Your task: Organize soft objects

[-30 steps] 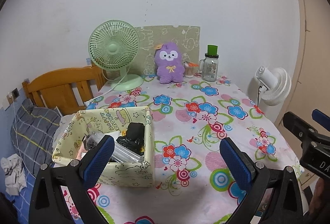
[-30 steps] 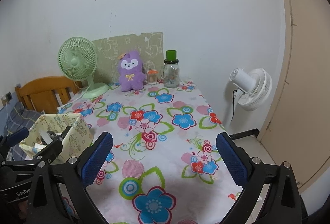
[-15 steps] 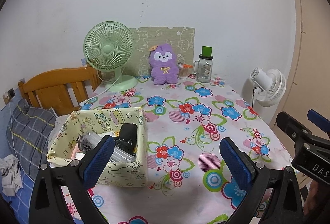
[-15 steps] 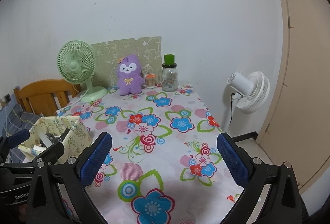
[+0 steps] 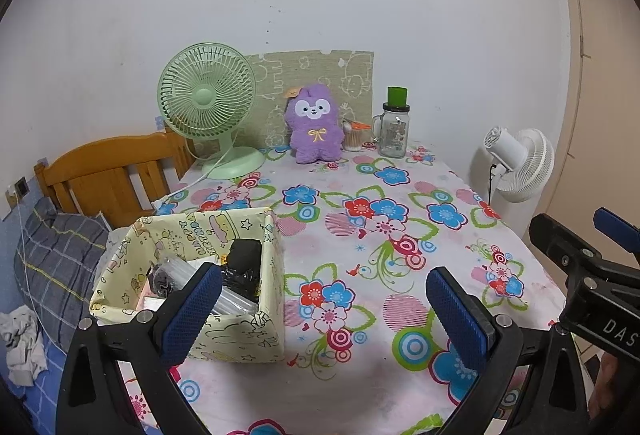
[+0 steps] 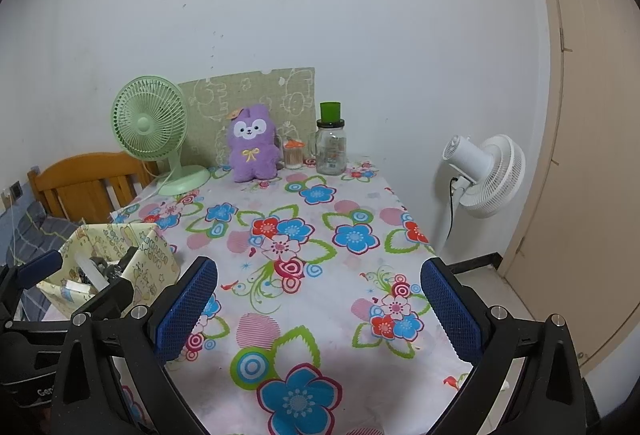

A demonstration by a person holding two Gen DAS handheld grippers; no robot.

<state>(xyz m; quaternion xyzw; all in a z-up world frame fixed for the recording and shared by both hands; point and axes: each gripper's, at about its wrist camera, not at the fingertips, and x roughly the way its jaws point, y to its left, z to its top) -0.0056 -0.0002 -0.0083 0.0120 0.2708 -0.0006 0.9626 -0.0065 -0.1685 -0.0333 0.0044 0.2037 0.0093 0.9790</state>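
A purple plush toy (image 5: pixel 315 129) (image 6: pixel 253 143) sits upright at the far end of the flowered table (image 5: pixel 400 235), against a patterned board. A pale yellow fabric box (image 5: pixel 208 235) (image 6: pixel 108 247) stands near the table's left front, holding black soft items and clear plastic packets. My left gripper (image 5: pixel 324 311) hangs open over the near table, its left finger in front of the box. My right gripper (image 6: pixel 316 311) is open too, above the front of the table, far from the plush. Neither holds anything.
A green desk fan (image 5: pixel 208 103) stands left of the plush; a glass jar with a green lid (image 5: pixel 394 129) and a small cup stand to its right. A white floor fan (image 6: pixel 484 171) is beside the table's right edge. A wooden headboard (image 5: pixel 108 171) and bedding lie left.
Both grippers have drawn back and risen a little, so the table and box appear farther off. Their jaws stay equally wide. Nothing on the table has moved.
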